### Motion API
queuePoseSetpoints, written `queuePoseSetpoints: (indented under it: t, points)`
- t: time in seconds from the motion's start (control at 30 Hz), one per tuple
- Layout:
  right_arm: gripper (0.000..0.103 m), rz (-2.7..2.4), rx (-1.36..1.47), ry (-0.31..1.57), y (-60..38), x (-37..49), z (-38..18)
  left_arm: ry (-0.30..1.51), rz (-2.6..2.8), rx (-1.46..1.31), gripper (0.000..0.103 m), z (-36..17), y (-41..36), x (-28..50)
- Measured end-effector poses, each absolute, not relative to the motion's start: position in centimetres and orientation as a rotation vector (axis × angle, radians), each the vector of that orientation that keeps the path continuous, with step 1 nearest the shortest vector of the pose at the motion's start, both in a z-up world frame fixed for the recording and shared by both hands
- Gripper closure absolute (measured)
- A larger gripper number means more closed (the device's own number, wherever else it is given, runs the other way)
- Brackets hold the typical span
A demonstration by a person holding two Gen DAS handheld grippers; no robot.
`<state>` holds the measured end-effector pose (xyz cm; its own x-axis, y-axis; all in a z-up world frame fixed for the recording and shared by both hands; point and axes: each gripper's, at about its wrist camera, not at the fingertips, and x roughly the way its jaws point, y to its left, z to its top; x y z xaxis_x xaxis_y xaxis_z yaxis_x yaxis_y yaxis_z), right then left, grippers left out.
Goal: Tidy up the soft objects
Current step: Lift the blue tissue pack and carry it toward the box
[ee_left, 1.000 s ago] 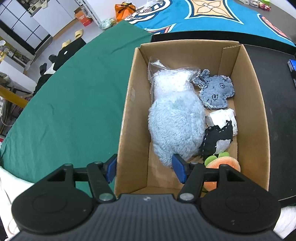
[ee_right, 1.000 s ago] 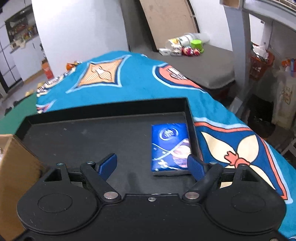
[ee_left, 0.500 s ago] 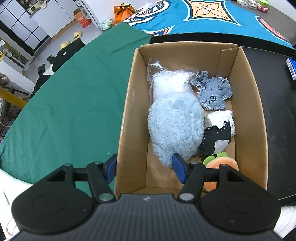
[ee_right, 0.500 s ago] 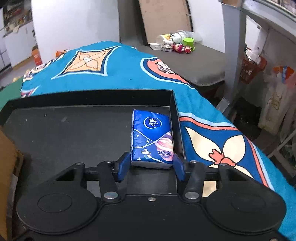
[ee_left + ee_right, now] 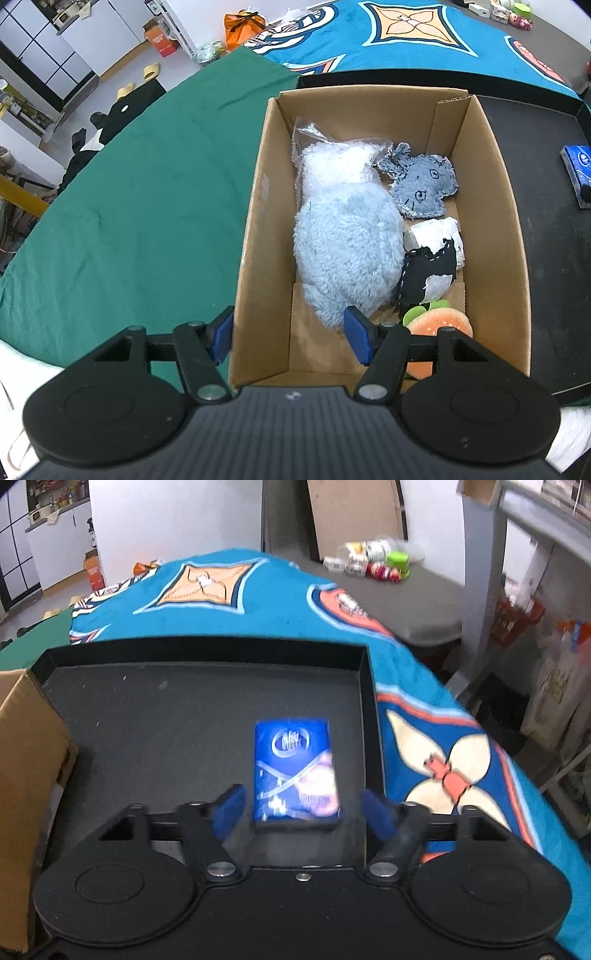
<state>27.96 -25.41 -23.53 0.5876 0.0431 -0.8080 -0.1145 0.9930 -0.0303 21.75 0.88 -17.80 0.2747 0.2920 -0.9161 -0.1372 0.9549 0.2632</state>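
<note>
A cardboard box holds a pale blue plush, a clear bag of white fluff, a denim toy, a black-and-white toy and an orange plush. My left gripper hangs open over the box's near left corner, one finger outside the wall and one inside, gripping nothing. A blue tissue pack lies on the black tray. My right gripper straddles the pack's near end; its jaws are opening and the pads stand clear of the pack.
The box stands at the tray's left end. Green cloth covers the table to the box's left, and a blue patterned cloth lies beyond the tray. The tray's raised rim runs just right of the pack.
Half a second ago the right gripper's pads pressed the tissue pack's sides; now they have spread apart and the pack lies free. The left gripper has stayed put.
</note>
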Motion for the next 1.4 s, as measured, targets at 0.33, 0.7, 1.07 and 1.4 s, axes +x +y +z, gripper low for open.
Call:
queuePoseSetpoints:
  t: [0.33,0.7,1.07,1.4]
  points:
    - [0.051,0.088,-0.084,0.929,-25.0,29.4,-24.8,1.266,0.294,0.169,0.042,-17.8,0.4,22.1]
    - [0.052,0.095,-0.027,0.964,-26.2,28.6,-24.2,1.264,0.29,0.166,0.042,-17.6,0.5,22.0]
    - [0.052,0.114,-0.03,0.961,-26.4,26.7,-21.7,1.224,0.297,0.11,0.042,-16.5,1.9,20.8]
    - [0.052,0.155,-0.028,0.944,-26.0,24.1,-19.0,1.174,0.295,0.06,0.042,-15.3,3.0,19.8]
